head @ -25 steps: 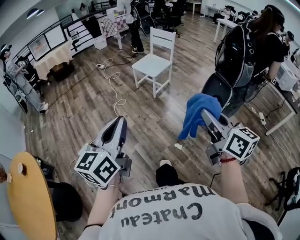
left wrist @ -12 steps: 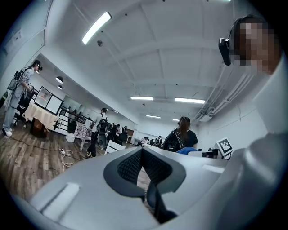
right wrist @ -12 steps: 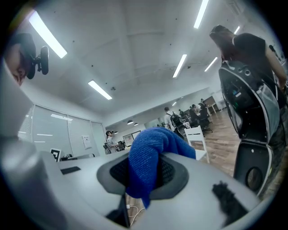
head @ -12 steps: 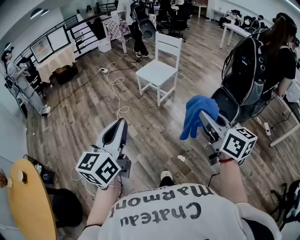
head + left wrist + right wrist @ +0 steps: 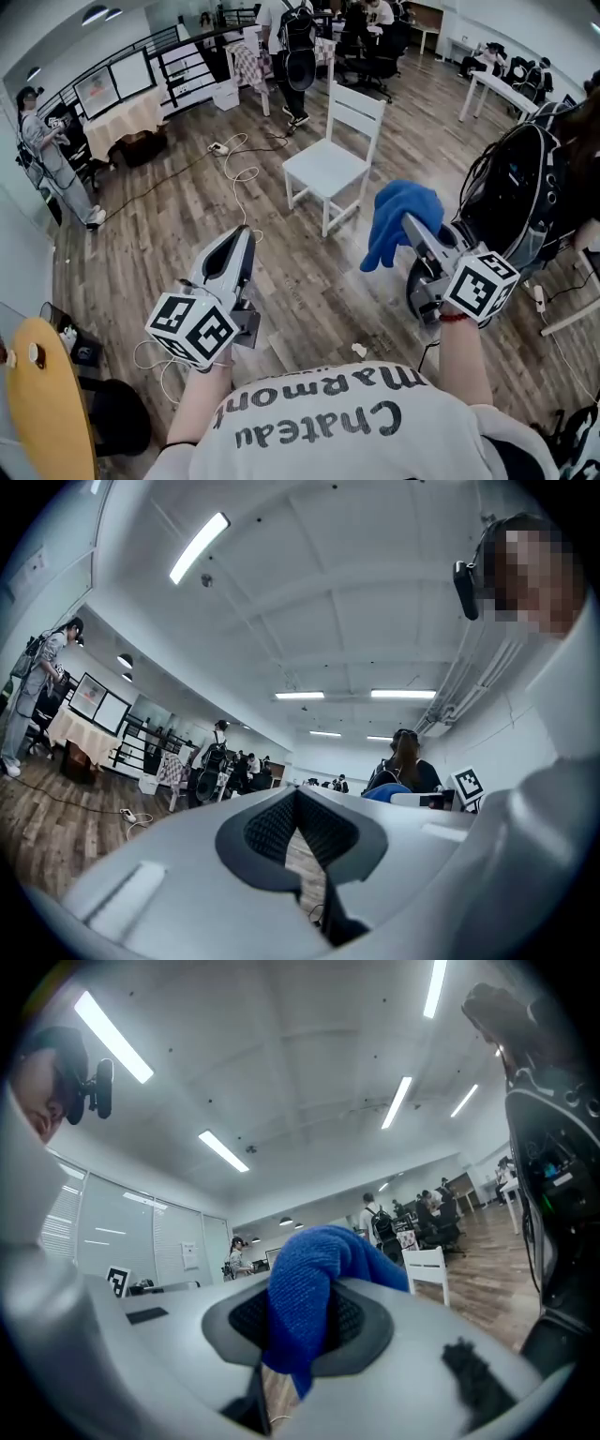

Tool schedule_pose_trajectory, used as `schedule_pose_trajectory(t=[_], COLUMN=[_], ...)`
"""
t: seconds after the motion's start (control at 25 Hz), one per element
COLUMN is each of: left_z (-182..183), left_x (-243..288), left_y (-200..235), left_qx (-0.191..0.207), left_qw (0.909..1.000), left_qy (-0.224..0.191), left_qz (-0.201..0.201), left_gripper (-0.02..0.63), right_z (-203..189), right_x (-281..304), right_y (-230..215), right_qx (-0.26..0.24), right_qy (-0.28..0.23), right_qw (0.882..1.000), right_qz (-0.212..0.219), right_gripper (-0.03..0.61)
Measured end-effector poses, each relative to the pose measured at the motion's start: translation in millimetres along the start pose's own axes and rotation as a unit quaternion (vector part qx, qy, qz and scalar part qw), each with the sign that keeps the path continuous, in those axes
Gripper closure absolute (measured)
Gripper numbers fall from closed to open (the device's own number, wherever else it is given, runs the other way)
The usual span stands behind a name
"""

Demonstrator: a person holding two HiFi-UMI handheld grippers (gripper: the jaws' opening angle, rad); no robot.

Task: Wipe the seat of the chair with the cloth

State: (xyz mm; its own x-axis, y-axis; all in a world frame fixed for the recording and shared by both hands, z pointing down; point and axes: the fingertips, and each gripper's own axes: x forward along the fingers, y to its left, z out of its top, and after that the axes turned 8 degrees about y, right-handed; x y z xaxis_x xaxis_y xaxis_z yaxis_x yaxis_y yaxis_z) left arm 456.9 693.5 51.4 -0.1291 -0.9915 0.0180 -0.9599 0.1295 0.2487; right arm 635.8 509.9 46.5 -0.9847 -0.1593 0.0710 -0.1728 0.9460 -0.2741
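Approach to chair (image 5: 354,101) with cloth (image 5: 401,217) gripped.
Right gripper (image 5: 413,228) fingers clamp the blue cloth; left gripper (image 5: 244,242) fingers closed together, empty. Chair stands well apart at 12 o'clock: best to close in first, then lay the cloth flat on the seat (image 5: 323,171).

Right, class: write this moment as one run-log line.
stage: before wiping | right gripper: shut on blue cloth | left gripper: shut, empty | white chair: ahead, out of contact

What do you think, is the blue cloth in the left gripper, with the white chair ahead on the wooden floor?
Not quite: the blue cloth is pinched in the right gripper, as the right gripper view shows. The white chair does stand ahead on the wooden floor.
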Motion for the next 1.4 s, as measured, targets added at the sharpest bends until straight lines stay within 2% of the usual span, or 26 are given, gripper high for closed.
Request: schedule_pose_trajectory(t=[0.32,0.52,0.72,0.92,1.16,1.4], left_z=[1,4,-14,-18,-8,20], left_x=[52,71,99,136,188,240], left_y=[25,37,46,60,110,167], left_qx=[-0.02,-0.015,-0.017,-0.002,-0.01,0.003], left_qw=[0.9997,0.9997,0.9998,0.9996,0.9982,0.9961], left_qy=[-0.016,-0.018,-0.005,0.015,0.014,0.018], left_qz=[0.006,-0.002,-0.011,-0.026,-0.058,-0.087], left_gripper=[0.607,0.607,0.607,0.607,0.607,0.607], right_z=[10,14,-2,-1,1,27], right_x=[40,63,80,101,151,216], right_y=[-46,-48,-57,-76,-103,-125], right_qx=[-0.009,-0.013,-0.016,-0.006,-0.017,-0.018], right_qy=[0.011,0.008,0.009,0.014,0.019,0.005], right_qw=[1.0,1.0,0.999,1.0,0.999,0.999], right_qz=[0.008,0.021,0.029,0.017,-0.02,-0.051], right_gripper=[0.495,0.495,0.495,0.495,0.495,0.495])
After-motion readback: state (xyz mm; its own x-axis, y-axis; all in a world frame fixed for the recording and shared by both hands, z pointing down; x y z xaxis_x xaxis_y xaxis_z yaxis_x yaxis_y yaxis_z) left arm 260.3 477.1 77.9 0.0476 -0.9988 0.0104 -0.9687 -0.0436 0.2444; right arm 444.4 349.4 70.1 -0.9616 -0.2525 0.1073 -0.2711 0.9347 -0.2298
